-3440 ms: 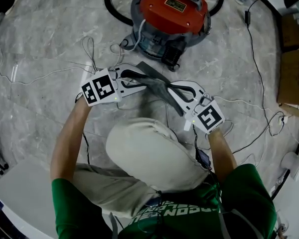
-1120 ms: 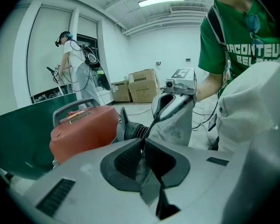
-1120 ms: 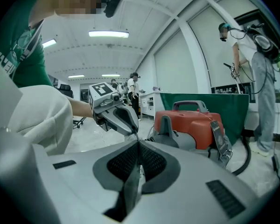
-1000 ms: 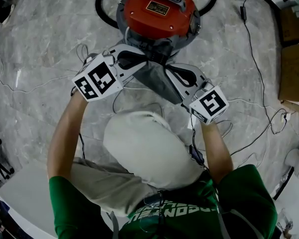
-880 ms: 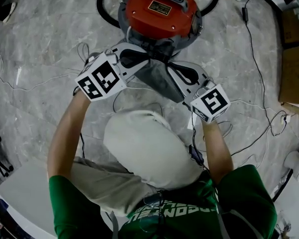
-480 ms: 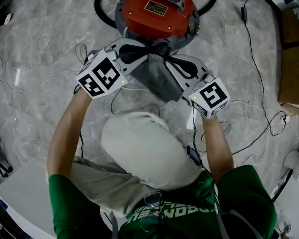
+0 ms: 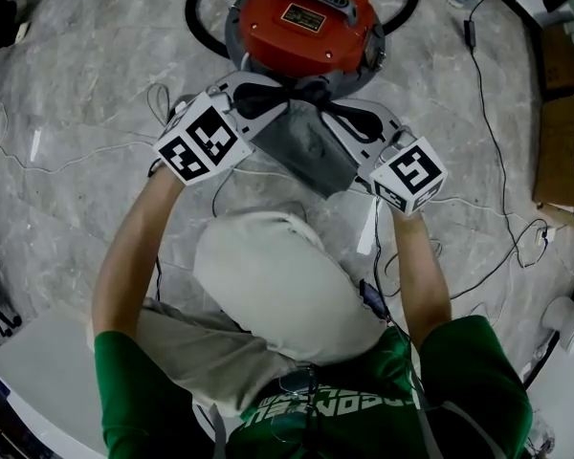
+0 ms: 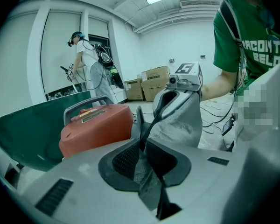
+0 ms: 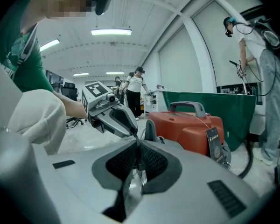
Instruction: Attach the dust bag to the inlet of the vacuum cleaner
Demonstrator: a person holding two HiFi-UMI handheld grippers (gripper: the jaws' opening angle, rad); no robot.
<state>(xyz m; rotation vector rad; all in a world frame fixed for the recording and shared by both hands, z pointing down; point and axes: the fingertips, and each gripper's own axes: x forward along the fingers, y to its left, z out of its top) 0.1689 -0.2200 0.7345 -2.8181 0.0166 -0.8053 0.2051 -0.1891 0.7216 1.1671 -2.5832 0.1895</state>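
— Two questions: what is biggest here, and where does everything sit?
— Biggest is the marble-patterned floor (image 7: 67, 94). The red-topped vacuum cleaner (image 7: 306, 17) stands on it, with a black hose (image 7: 197, 17) curling round its far side.
— And the dust bag?
— It is grey. The dust bag (image 7: 311, 146) hangs just in front of the vacuum cleaner, its top edge up against the cleaner's near side. Whether it sits on the inlet I cannot tell.
— What holds it?
— Both tools. The left gripper (image 7: 289, 94) reaches the vacuum cleaner's near side from the left. Its jaws have just been opening, with the bag's edge pinched between the pads. The right gripper (image 7: 327, 103) comes from the right, jaws also just opening slightly, nipped on a thin fold of bag.
— Anything smaller?
— Thin cables (image 7: 497, 146) trail over the floor, right of the vacuum cleaner.
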